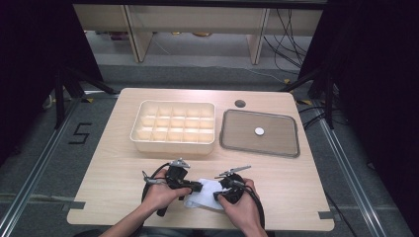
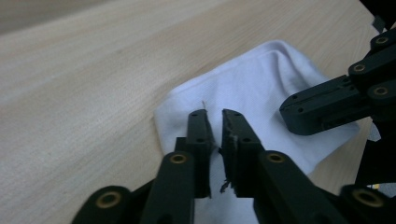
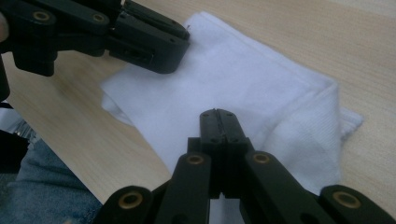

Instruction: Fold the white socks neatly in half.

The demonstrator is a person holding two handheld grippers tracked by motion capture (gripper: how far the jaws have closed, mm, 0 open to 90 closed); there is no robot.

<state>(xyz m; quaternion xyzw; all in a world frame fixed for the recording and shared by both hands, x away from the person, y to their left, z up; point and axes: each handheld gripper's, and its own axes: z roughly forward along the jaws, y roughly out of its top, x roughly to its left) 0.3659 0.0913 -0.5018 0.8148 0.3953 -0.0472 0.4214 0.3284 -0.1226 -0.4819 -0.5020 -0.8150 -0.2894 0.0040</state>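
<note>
A folded white cloth [image 1: 206, 199] lies near the front edge of the wooden table [image 1: 113, 173], between the two hands. In the left gripper view my left gripper [image 2: 215, 114] points down at the cloth [image 2: 261, 79] near its left edge. Its jaws stand almost together with only a thin slit, and no fold shows between them. My right gripper [image 3: 218, 112] is shut with its tips over the middle of the cloth [image 3: 261, 84]. The left gripper [image 3: 180, 44] meets the cloth's far corner in the right gripper view. The right gripper [image 2: 292, 114] comes in from the right.
A cream box with several compartments [image 1: 173, 146] stands at the back middle of the table. Right of it lies a grey flat tray [image 1: 231, 140] with a small white disc [image 1: 259, 131] on it. A round hole [image 1: 240, 103] sits behind the tray. Both forearms enter from the bottom.
</note>
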